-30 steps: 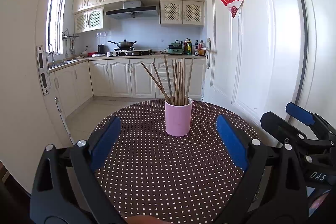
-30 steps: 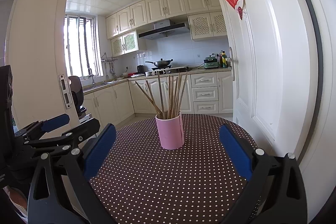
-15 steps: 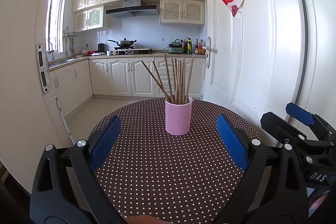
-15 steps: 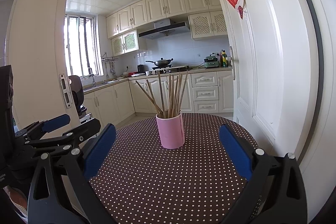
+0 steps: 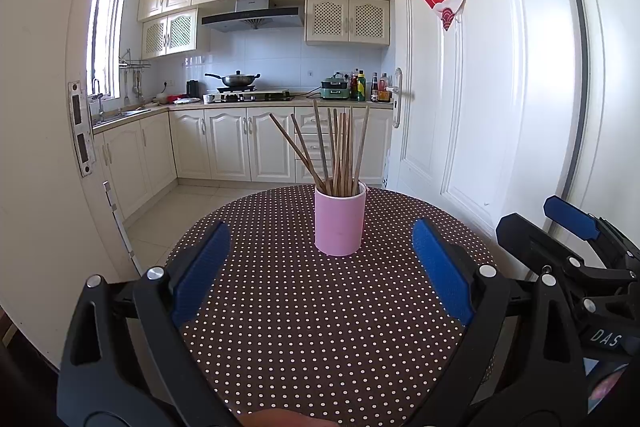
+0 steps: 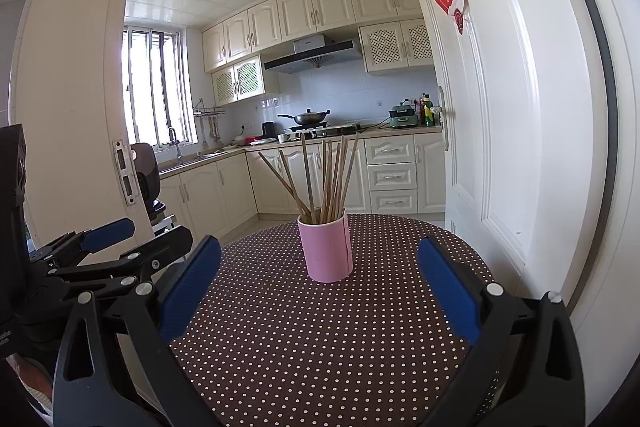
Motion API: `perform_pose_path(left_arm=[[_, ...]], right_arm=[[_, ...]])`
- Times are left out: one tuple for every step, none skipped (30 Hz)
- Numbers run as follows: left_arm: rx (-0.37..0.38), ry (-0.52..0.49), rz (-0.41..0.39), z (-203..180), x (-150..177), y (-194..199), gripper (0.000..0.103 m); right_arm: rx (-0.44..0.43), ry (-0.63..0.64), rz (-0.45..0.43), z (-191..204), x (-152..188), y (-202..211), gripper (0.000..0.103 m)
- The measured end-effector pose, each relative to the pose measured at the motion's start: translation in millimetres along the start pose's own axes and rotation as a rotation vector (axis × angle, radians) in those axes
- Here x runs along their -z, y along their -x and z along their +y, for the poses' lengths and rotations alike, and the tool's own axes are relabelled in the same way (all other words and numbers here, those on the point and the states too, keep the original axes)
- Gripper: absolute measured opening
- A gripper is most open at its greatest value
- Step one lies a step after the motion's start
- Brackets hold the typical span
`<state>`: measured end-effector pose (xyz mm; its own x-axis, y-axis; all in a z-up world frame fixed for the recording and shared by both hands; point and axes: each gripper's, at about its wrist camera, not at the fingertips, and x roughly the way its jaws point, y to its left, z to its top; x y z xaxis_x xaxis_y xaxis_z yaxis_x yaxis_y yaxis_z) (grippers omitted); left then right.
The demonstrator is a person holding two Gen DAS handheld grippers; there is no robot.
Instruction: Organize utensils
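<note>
Left wrist view: the left gripper was wide open and held nothing. It hung low over the table.
Right wrist view: the right gripper was wide open too, and empty. It sat beside the other one, at about the same height.
Cup: a pink cup stood upright near the middle of the table, well ahead of both grippers. In each view it sat between the two blue pads.
Chopsticks: a bunch of wooden chopsticks stood in the cup. Most stood nearly straight. Two leaned out to the left.
Task so far: I saw no loose sticks on the table, so the sorting looked done, or close to done.
How to do it well: if more tidying was wanted, I think one gripper should steady the cup while the other nudged the leaning sticks in, slowly. A tall cup full of long sticks could tip over.
Around: the table had a brown cloth with white dots. A white door stood close on the right. A kitchen lay behind.
In the way: nothing lay between the grippers and the cup.
</note>
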<state>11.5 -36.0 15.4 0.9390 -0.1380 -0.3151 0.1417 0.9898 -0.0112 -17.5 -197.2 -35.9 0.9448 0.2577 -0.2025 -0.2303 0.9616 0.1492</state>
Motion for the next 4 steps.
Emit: perform_pose_path(left_arm=[[0.0,-0.001,0.0,0.0,-0.1,0.1,0.091],[0.0,-0.001,-0.001,-0.1,-0.1,0.2,0.091],[-0.001,-0.001,0.0,-0.1,-0.3,-0.1,0.091],[-0.001,0.0,0.0,-0.2,-0.3,-0.2,0.091]], right_arm=[[0.0,0.0,0.0,-0.4,-0.3,-0.3,0.095],[-0.001,0.0,0.0,0.1,0.1,0.2,0.095],[-0.001,0.0,0.0,-0.1,-0.1,0.0,0.095],[-0.001,-0.001,0.0,0.0,0.0,0.2,0.095]])
